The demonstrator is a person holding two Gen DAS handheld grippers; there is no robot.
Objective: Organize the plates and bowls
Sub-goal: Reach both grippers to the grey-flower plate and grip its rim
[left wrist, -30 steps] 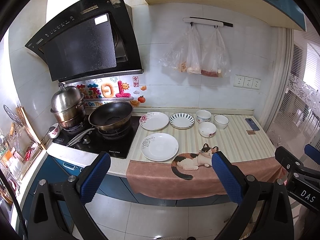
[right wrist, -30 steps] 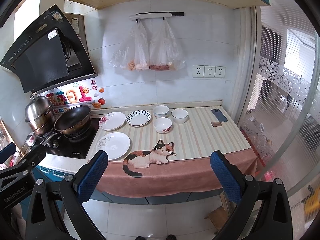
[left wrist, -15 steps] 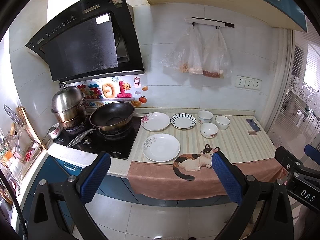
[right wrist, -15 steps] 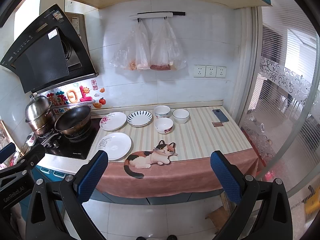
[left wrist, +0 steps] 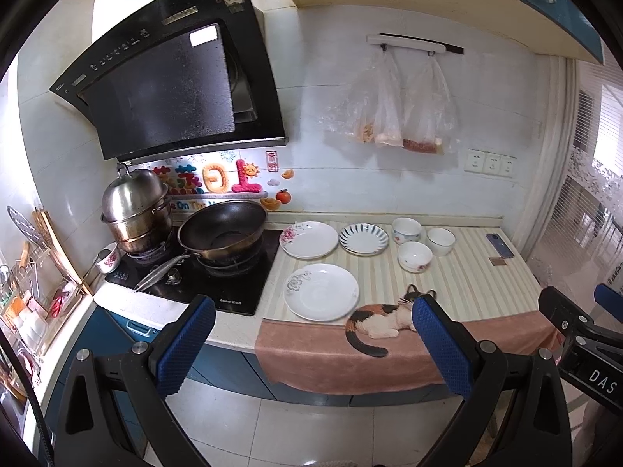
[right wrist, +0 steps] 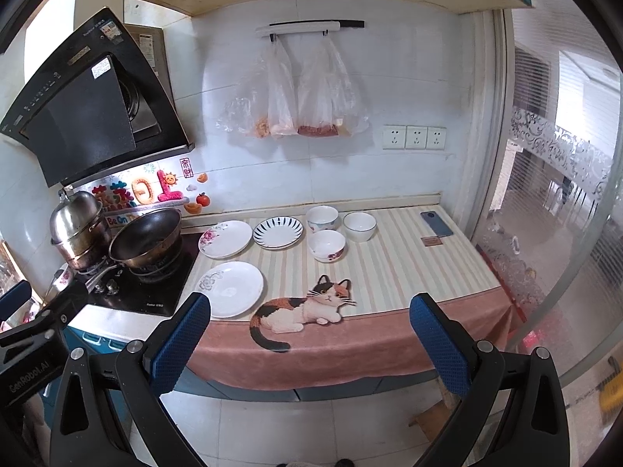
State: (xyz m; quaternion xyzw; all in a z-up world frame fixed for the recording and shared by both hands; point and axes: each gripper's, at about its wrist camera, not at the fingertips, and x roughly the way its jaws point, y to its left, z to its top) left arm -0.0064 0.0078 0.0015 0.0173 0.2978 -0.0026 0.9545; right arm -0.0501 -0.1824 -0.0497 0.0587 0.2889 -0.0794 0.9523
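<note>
Both my claws hang out over the tiled floor in front of the table, and each is spread wide and holds nothing: the left claw [left wrist: 311, 344] frames the near plate, the right claw [right wrist: 309, 344] frames the cat picture. Over the last second the dishes have slid slightly rightward in both views and sit a touch nearer, so I judge I am drifting in toward the table; nothing on it has been touched, and the sorting has not started. Nearest on the table is the pink hem of the striped cloth [right wrist: 389, 268], with the calico cat print [right wrist: 307, 311] at its edge. Just behind it to the left lies a white plate with a grey flower [left wrist: 321, 292]. Farther back, near the wall, stand a pink-flowered plate [left wrist: 309, 239] and beside it a blue-striped dish [left wrist: 364, 238], close but apart. To their right three bowls cluster: a flowered bowl [left wrist: 416, 256] in front, another patterned bowl [left wrist: 406, 229] and a plain white bowl [left wrist: 440, 240] behind. A phone [right wrist: 437, 223] lies well apart at the far right. Left of the cloth a black hob carries a wok [left wrist: 222, 229] and a steel steamer pot [left wrist: 136, 210] under a slanted range hood [left wrist: 171, 78]. Two plastic bags [right wrist: 296, 93] hang from a wall rail, with sockets beside them and a frosted glass door to the right.
</note>
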